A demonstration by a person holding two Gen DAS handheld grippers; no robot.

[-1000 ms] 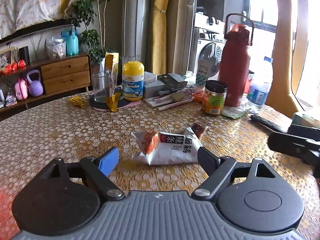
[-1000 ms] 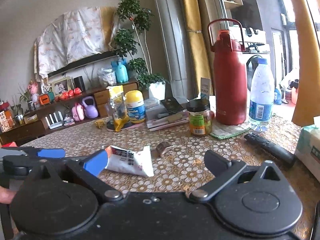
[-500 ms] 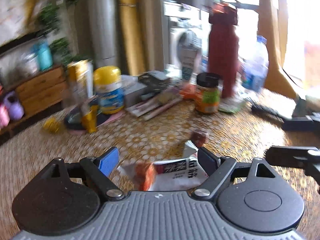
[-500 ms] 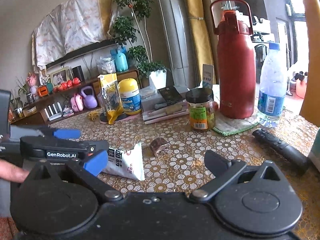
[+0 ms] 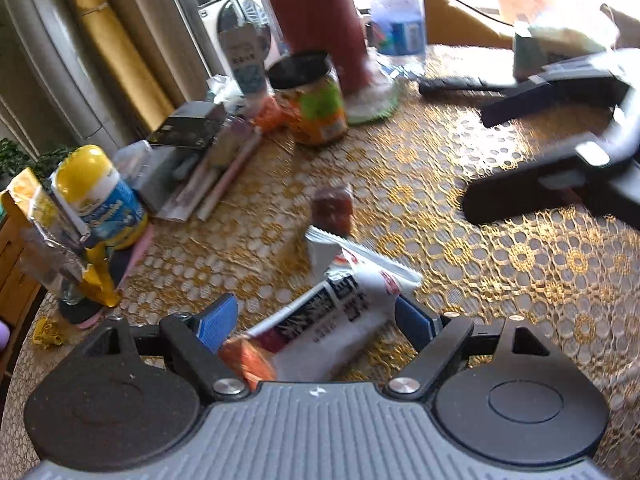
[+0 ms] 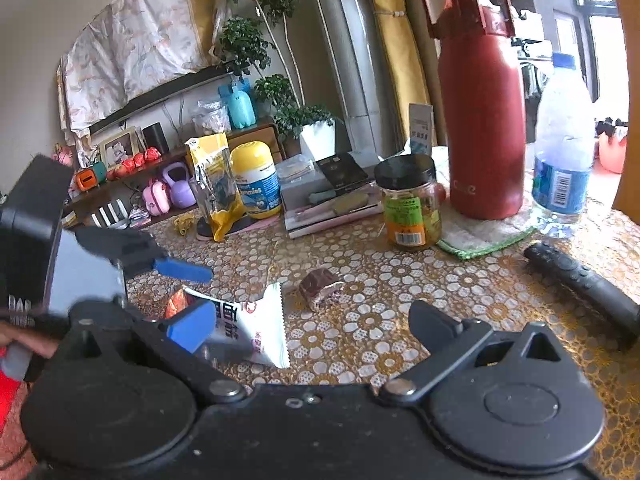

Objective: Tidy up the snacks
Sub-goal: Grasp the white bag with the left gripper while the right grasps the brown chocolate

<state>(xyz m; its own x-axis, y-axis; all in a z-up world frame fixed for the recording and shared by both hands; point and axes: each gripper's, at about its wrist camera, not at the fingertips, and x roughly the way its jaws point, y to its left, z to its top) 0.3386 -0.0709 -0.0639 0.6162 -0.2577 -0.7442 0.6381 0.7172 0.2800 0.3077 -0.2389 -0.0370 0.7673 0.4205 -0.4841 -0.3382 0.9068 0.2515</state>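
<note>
A white snack packet (image 5: 332, 312) with an orange end lies flat on the gold lace tablecloth (image 5: 500, 280). My left gripper (image 5: 318, 320) is open and tilted down over it. The packet sits between its blue pads (image 5: 218, 322), and no squeeze shows. Just beyond the packet lies a small brown wrapped candy (image 5: 332, 212). In the right wrist view the packet (image 6: 256, 320) and the candy (image 6: 320, 286) lie ahead of my right gripper (image 6: 314, 326). That gripper is open with nothing between its fingers. The left gripper's blue pad (image 6: 184, 270) reaches in from the left, with a hand behind it.
Behind the snacks stand a black-lidded jar (image 6: 410, 200), a red flask (image 6: 480, 120), a water bottle (image 6: 564, 152), a yellow-capped gummies bottle (image 6: 254, 180), a yellow pouch (image 6: 214, 184) and stacked boxes (image 6: 328, 196). A black remote (image 6: 580, 280) lies at the right. A tissue pack (image 5: 560, 40) sits far right.
My left gripper has rolled, dipped and come forward, so the packet now lies between its fingers. The right gripper has edged closer to the table items, still open.
</note>
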